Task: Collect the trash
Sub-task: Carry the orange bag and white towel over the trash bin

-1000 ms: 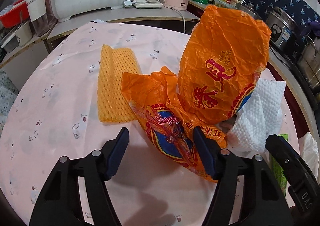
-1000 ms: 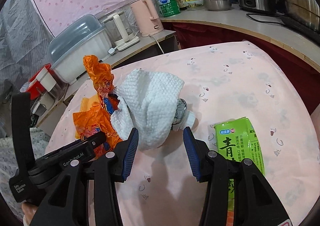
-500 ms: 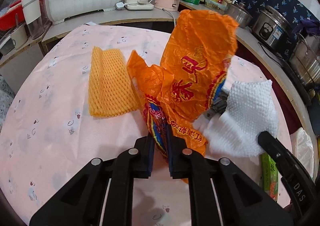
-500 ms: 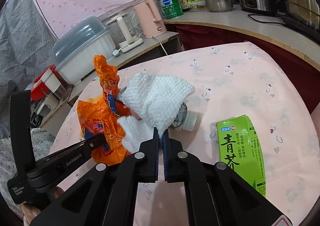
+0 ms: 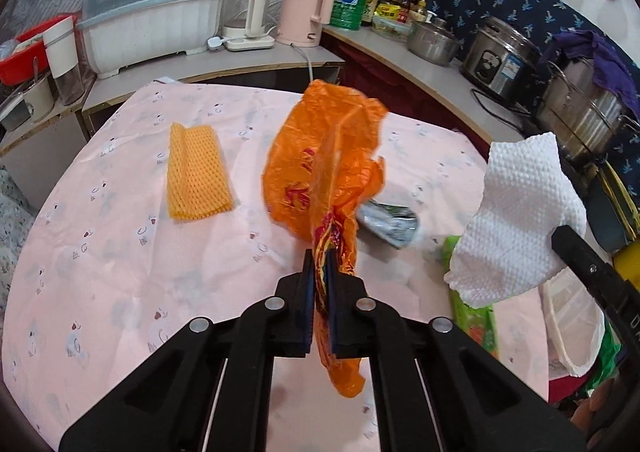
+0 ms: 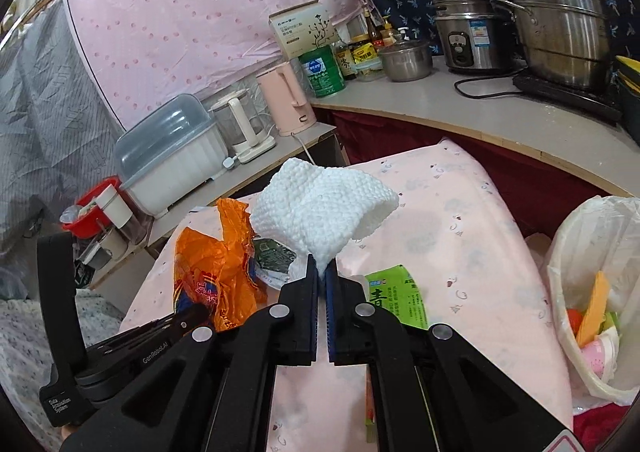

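Orange foam net sleeve [image 5: 198, 174] lies flat at far left on the pink-clothed counter [image 5: 100, 252], untouched, one for a later pass. Next right: crinkled orange plastic bag [image 5: 320, 168] hangs clear of the counter, pinched at its lower neck by the left claw [image 5: 319, 264], jaws closed tight on the film. Bag is light and slippery; keep the squeeze on and avoid jerks so the thin film doesn't slide out. Tail of the bag dangles below the claw, so lift high enough that it doesn't drag across the cloth.

Crushed silver foil packet [image 5: 388, 222] sits on the counter just behind the bag, with a green tea carton [image 6: 396, 298] lying flat beside it; both not yet picked.

White embossed paper towel [image 6: 324, 220] is clamped by a corner in the right claw [image 6: 322, 272], jaws fully closed on it, the rest flaring up and off the counter. Soft and floppy, so carry it smoothly.

Far right: white plastic-lined trash bin [image 6: 560, 252] stands just off the counter edge, some scraps already inside. Judgement: step in hand is carrying both pieces to the bin. Right claw goes first since it is nearer; open only once over the mouth, then bring the bag across, clearing the liner rim so the bag doesn't snag on it.
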